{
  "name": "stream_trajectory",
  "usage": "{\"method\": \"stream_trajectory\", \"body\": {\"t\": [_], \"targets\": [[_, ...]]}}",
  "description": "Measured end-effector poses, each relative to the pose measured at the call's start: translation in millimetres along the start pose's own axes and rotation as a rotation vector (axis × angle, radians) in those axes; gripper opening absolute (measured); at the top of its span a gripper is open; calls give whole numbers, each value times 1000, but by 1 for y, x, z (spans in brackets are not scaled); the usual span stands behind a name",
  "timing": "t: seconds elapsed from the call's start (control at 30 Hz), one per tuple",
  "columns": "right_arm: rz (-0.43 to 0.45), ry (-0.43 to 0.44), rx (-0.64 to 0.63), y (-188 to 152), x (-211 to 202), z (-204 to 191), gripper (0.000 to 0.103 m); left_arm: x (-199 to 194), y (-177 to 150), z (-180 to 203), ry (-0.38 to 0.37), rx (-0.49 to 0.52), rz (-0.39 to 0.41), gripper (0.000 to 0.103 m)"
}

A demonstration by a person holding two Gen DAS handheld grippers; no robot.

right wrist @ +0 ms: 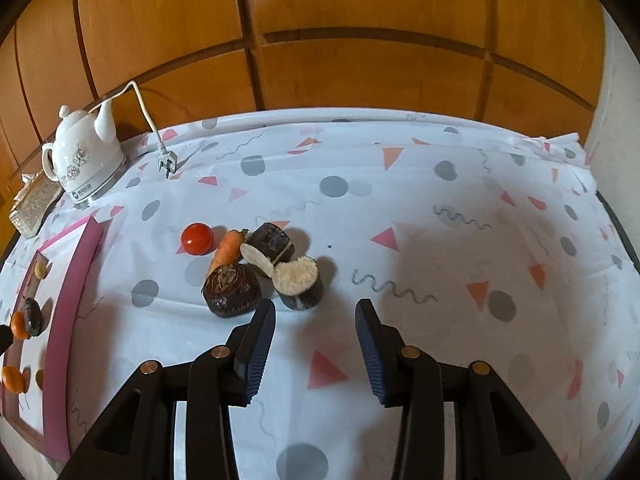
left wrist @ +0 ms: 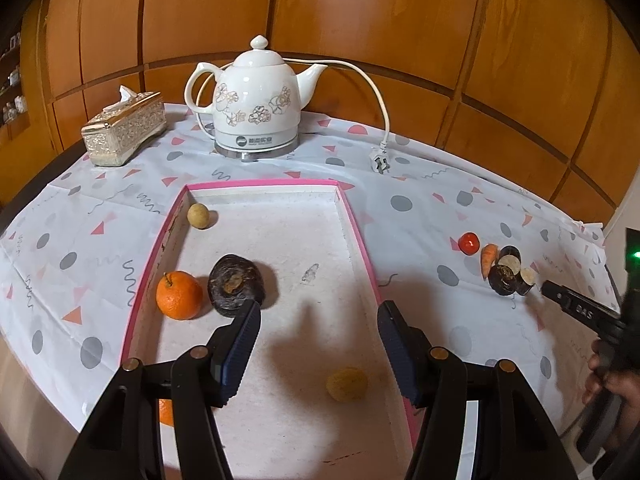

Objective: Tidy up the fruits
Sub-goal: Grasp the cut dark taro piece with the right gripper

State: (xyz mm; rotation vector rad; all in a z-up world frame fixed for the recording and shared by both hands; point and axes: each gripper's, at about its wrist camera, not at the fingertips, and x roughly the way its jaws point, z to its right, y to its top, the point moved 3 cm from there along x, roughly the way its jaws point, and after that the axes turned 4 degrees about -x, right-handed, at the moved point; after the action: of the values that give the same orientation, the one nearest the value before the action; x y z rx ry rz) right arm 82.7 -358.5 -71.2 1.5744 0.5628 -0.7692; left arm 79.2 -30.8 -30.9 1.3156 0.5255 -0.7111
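Left tongs (left wrist: 318, 316) wide apart, empty, over pink tray (left wrist: 356, 216). In tray near to far: yellow fruit (left wrist: 346, 384), orange (left wrist: 179, 295) beside dark fruit (left wrist: 236, 290), small tan fruit (left wrist: 198, 216) at far corner. Right tongs (right wrist: 316, 312) part open, empty, over desk (right wrist: 440, 208), just short of dark pieces (right wrist: 232, 290), carrot (right wrist: 227, 252), tomato (right wrist: 197, 239). Kettle (left wrist: 256, 108), tissue box (left wrist: 124, 130) at back

Left gripper (left wrist: 318, 316), right gripper (right wrist: 316, 318): black plastic frames, ribbed navy-blue finger pads, brass-coloured pivot pins behind pads.
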Motion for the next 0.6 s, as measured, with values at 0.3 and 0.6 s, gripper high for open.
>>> {"method": "stream_trajectory", "body": {"t": [0.3, 0.6], "targets": [[-36, 3, -38, 10, 26, -11, 42, -9, -5, -23, 37, -54, 1, 64], [-64, 30, -34, 7, 41, -8, 31, -16, -7, -44, 93, -87, 4, 66]]}}
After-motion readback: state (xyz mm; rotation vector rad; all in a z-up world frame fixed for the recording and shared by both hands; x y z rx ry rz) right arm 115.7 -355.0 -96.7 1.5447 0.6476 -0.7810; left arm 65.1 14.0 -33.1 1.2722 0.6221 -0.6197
